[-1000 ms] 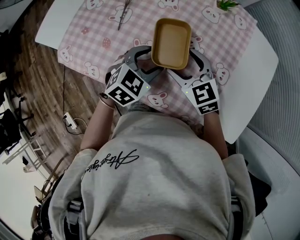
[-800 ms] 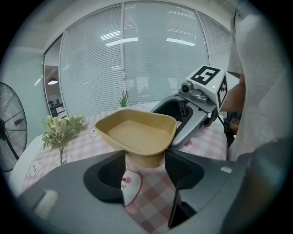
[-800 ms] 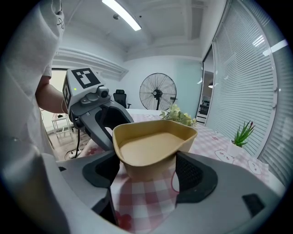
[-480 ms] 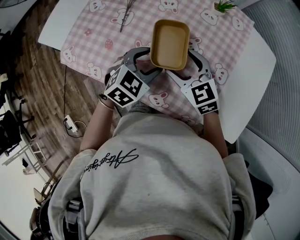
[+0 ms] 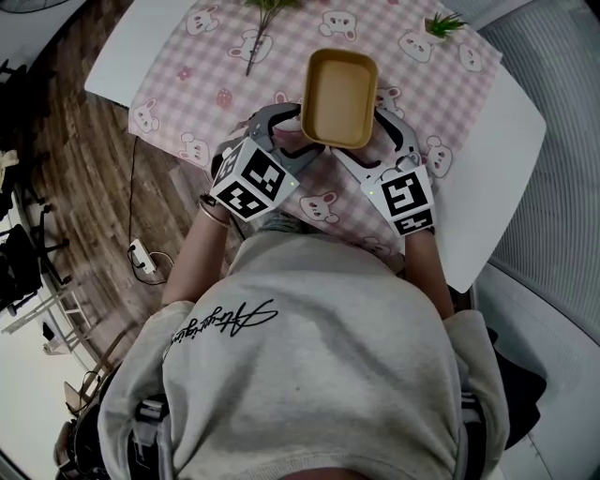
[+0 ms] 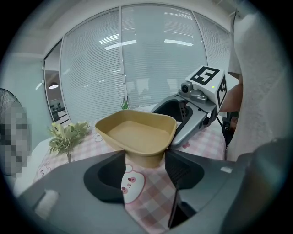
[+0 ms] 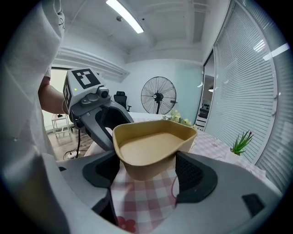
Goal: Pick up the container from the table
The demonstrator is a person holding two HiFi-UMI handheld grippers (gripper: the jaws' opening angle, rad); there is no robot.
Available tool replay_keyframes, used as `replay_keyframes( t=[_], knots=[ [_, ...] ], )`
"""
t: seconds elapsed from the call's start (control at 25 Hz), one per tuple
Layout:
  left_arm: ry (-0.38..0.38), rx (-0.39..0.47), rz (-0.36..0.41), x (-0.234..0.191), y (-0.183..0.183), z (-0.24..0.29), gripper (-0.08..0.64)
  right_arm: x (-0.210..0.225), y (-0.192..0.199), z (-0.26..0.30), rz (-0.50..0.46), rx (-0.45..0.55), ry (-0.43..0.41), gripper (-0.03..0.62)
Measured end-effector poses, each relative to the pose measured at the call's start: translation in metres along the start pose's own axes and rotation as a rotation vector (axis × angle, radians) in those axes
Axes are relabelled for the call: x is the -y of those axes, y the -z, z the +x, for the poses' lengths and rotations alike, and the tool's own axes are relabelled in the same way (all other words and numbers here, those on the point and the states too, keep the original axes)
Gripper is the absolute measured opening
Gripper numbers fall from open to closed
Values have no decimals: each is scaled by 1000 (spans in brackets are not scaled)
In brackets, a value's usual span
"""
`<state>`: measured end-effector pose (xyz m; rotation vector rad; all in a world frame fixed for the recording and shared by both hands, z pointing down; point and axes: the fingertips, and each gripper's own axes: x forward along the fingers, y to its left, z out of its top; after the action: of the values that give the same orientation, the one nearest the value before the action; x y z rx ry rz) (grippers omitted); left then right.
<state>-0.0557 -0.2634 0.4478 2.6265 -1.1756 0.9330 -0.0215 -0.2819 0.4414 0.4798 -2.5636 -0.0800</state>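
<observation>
All but done, by the look of it. On the left, clamped the left tongs (image 5: 306, 131) onto the near left corner of the container (image 5: 340, 97). In the left gripper view, found both pads pressed against its tan wall just under the rim, with nothing else between them.

Held the container between the two tongs and just ahead of them, upright, mouth up and seemingly empty. Judged it clear of the cloth (image 5: 187, 112), going by the pink check seen under its base in both gripper views. Could not confirm the gap from the head view.

On the right, clamped the right tongs (image 5: 367, 138) onto the near right corner in the same way, jaws set fairly wide, pads touching the wall. Angled the two tongs inward toward each other across the container.

Left untouched the sprig (image 5: 267, 11) well ahead of the left tongs and the small plant (image 5: 441, 23) well ahead of the right tongs, both well apart from the container.

Left to do, at most: raise it somewhat higher and keep it level. Saw no need for a regrip.
</observation>
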Motion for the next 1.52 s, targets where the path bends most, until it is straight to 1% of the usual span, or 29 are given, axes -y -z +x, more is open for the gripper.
replay_keyframes(
  t=[0.4, 0.6, 1.52],
  knots=[
    [-20, 8, 19, -10, -7, -4, 264, 6, -11, 3, -2, 25, 4, 379],
    [-28, 19, 28, -14, -16, -10, 264, 10, -20, -1, 6, 40, 6, 379],
    [-45, 45, 70, -35, -36, -21, 262, 23, -47, 0, -8, 79, 33, 379]
  ],
)
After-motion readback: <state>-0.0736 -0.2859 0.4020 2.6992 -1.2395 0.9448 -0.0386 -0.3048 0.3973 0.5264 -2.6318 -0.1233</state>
